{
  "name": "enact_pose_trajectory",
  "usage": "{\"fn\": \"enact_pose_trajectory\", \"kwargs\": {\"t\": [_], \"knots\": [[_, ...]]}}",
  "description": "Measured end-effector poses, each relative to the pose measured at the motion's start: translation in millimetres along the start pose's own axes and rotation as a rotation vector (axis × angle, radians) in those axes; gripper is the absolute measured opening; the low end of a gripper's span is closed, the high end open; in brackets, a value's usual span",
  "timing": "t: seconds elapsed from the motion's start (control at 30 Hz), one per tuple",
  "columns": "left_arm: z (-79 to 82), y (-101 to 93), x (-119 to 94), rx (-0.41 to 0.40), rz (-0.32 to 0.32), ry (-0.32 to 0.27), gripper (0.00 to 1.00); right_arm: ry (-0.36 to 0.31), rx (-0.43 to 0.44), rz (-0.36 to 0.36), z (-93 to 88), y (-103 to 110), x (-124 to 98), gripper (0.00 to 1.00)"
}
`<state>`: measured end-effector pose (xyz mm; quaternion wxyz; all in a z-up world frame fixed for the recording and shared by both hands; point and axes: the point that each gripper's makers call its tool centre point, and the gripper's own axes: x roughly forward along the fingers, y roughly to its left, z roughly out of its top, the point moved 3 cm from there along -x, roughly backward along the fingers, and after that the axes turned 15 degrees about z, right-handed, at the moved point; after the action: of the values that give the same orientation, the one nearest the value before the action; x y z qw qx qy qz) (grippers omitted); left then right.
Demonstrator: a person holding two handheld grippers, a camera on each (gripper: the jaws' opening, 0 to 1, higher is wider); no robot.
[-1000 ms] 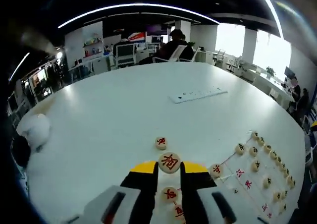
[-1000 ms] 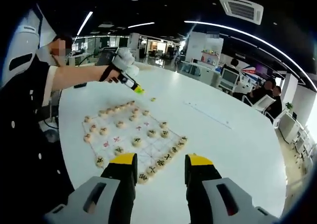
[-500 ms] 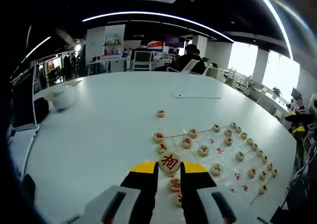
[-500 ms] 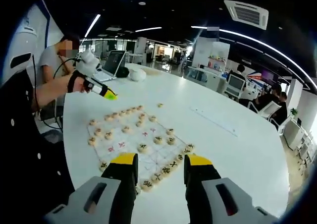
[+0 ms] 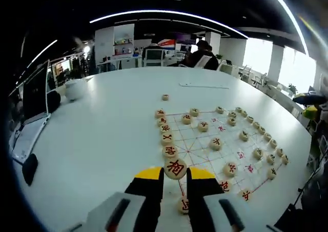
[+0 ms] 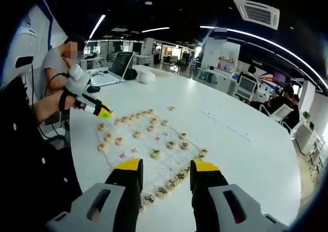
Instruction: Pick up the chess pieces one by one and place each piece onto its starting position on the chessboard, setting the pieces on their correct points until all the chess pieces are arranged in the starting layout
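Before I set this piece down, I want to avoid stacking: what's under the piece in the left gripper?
Under the held piece lies the board's near edge. Another piece sits lower between the left gripper's jaws. The point directly beneath is covered.

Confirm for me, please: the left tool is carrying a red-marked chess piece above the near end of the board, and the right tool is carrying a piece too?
Only the last part is wrong. The left tool does grip a red-marked chess piece above the near end of the chessboard, but the right gripper view shows the right tool open, with nothing between its jaws.
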<state>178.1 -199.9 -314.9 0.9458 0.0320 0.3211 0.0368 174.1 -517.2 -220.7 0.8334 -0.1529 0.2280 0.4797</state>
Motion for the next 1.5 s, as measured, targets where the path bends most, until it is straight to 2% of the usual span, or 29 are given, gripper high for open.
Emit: {"fn": "enact_pose_trajectory", "kwargs": {"t": [0.43,0.63,1.0,1.1,1.33,1.5], "knots": [[-15.9,-3.5,3.6,0.059,0.011,0.058,0.2,0.058,-0.054,0.081,-6.7,26.1,11.6,0.38],[-17.3,-12.4,8.6,0.061,0.01,0.073,0.2,0.054,-0.045,0.095,-8.3,21.9,16.5,0.37],[-23.4,-14.2,12.9,0.088,0.02,0.116,0.2,0.069,-0.033,0.093,-13.2,14.6,21.0,0.37],[-23.2,-14.2,14.1,0.086,0.014,0.117,0.2,0.07,-0.027,0.095,-14.2,15.0,21.5,0.37],[-23.8,-15.3,15.2,0.144,0.01,0.106,0.21,0.07,-0.014,0.082,-15.7,13.8,19.1,0.36],[-21.5,-17.3,8.6,0.177,-0.018,0.076,0.34,0.07,0.0,0.077,-18.6,13.6,18.1,0.36]]}}
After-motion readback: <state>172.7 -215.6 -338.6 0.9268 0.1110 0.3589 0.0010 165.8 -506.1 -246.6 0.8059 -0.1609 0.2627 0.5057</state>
